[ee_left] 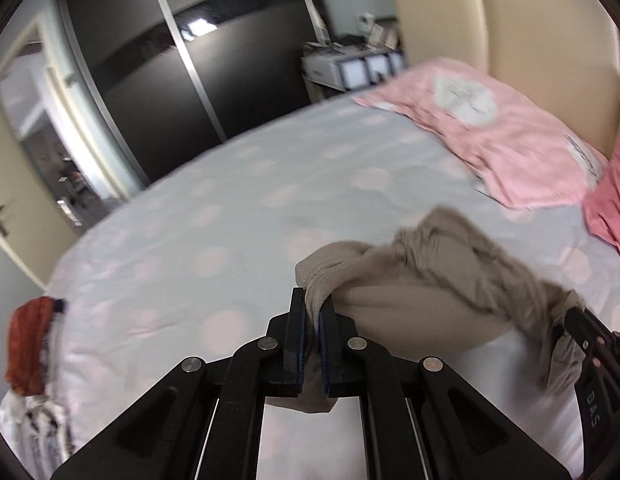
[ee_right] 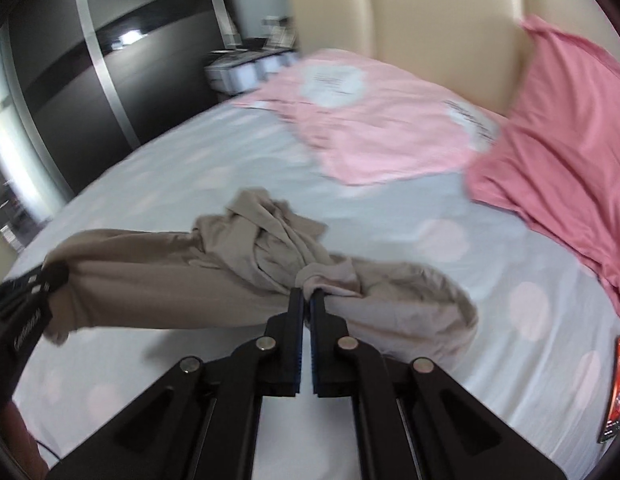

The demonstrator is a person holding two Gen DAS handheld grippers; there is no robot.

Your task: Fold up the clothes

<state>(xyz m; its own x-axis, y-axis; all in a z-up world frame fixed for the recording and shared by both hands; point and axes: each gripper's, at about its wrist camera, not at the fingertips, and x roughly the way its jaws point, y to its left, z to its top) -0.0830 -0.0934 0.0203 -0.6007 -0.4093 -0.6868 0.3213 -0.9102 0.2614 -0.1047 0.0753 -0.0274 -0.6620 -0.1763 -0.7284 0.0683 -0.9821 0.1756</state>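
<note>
Beige, soft, crumpled knit garment (ee_right: pixel 245 264) is hanging bunched between my two tools above the pale polka-dot bed sheet (ee_right: pixel 430 320): my left hand-held gripper (ee_left: pixel 312 312) is pinching one edge of it and my right hand-held gripper (ee_right: pixel 306 300) is pinching another, both pressed together on cloth. I am judging that I am spreading it open for a fold, which calls for drawing the held edges apart and laying it flat on the bed.
</note>
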